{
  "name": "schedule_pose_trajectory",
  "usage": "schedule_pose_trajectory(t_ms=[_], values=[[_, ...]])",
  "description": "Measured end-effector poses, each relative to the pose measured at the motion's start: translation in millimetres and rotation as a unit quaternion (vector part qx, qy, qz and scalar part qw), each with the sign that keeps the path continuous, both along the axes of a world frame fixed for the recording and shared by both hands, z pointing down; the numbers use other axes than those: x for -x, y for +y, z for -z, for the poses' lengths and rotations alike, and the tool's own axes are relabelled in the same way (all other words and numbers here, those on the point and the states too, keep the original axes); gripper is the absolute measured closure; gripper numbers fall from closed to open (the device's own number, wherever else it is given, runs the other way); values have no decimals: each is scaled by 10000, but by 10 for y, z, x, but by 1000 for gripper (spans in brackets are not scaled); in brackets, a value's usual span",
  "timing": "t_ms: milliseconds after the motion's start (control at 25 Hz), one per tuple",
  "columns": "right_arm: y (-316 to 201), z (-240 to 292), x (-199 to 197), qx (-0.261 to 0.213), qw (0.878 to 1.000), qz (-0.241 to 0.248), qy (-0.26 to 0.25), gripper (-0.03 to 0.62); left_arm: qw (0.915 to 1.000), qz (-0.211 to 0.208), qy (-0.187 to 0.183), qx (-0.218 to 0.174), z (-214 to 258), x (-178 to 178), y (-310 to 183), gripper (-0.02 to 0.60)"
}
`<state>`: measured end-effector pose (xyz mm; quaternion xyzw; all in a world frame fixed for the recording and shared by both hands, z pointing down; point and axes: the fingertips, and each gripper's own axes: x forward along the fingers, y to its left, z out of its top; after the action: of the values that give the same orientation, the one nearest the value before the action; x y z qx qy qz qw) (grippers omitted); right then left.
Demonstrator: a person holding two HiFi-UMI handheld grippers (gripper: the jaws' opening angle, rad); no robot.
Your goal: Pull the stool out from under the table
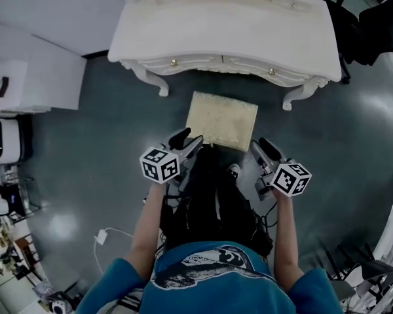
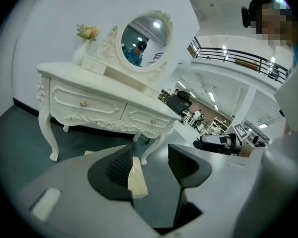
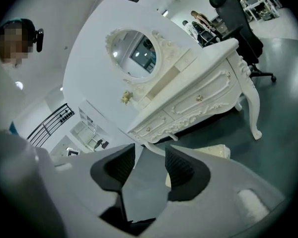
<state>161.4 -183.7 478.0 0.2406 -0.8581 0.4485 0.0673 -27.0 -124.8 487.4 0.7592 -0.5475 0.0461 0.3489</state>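
So the stool [image 1: 221, 120] sits at 12 o'clock from the person. It looks basically clear of the white table [image 1: 223, 38], with only its far edge near the table's front legs. I'd call the pull pretty much done.

Both claws are released. The left gripper [image 1: 188, 140] hangs by the stool's 7 o'clock corner and the right gripper [image 1: 264, 149] by its 5 o'clock corner. Each one's own view shows the jaws standing apart with just floor in the gap. The cream cushion only peeks past a pad, so nothing's gripped.

What could go sideways from here:
- If the stool needs to come out further, the grippers have to come back down onto the cushion edge. A shallow bite on that soft padding could slip off, or tip the stool instead of sliding it.
- A white charger and cable [image 1: 102, 235] lie on the floor at roughly 7 o'clock, near the person's feet. Stepping backwards there while dragging could snag it.
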Motion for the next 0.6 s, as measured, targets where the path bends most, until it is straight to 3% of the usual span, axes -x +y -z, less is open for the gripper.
schedule_pose_trajectory(t_ms=[360, 600], values=[[60, 790, -116, -477, 9980, -76, -410, 437, 9969, 159, -132, -760, 912, -217, 76, 378], [118, 1027, -17, -655, 9966, -8, -508, 459, 9952, 196, -2, -957, 1280, -404, 139, 416]])
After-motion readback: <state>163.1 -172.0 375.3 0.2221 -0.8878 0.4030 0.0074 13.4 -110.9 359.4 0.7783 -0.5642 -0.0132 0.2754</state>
